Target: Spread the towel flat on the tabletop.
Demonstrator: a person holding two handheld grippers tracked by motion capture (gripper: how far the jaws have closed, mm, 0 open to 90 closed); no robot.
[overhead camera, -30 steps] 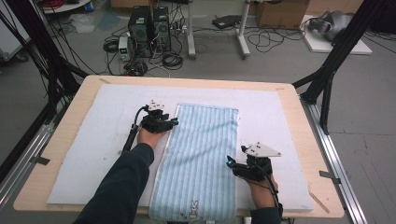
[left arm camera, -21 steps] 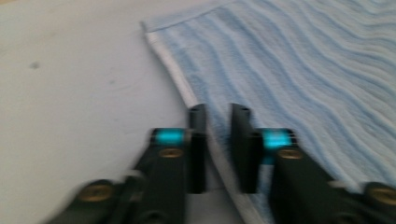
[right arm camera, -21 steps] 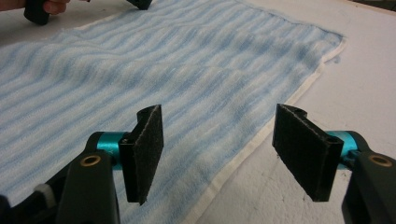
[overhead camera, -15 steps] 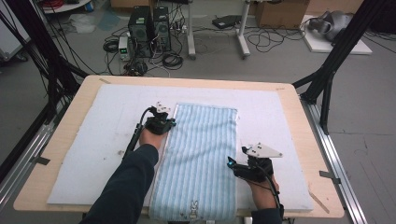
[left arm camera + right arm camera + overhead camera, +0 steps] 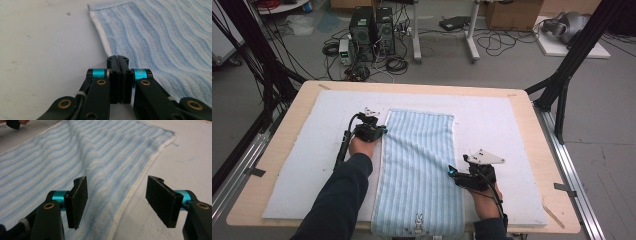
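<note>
Since the earlier frames the left gripper has slid along the towel's left edge, and its jaws have just been closing — they now stand pressed flat together. In the left gripper view the left gripper has its tips right at the white hem of the blue striped towel; whether a fold of cloth is pinched between them cannot be told.

That towel lies lengthwise down the middle of the white pad covering the surface, its near end hanging at the front edge (a small rabbit mark shows there).

On the towel's right edge, the right gripper sits low — jaws spread wide apart. In the right gripper view the right gripper straddles the hem, pads clear of the cloth, gripping nothing.
</note>
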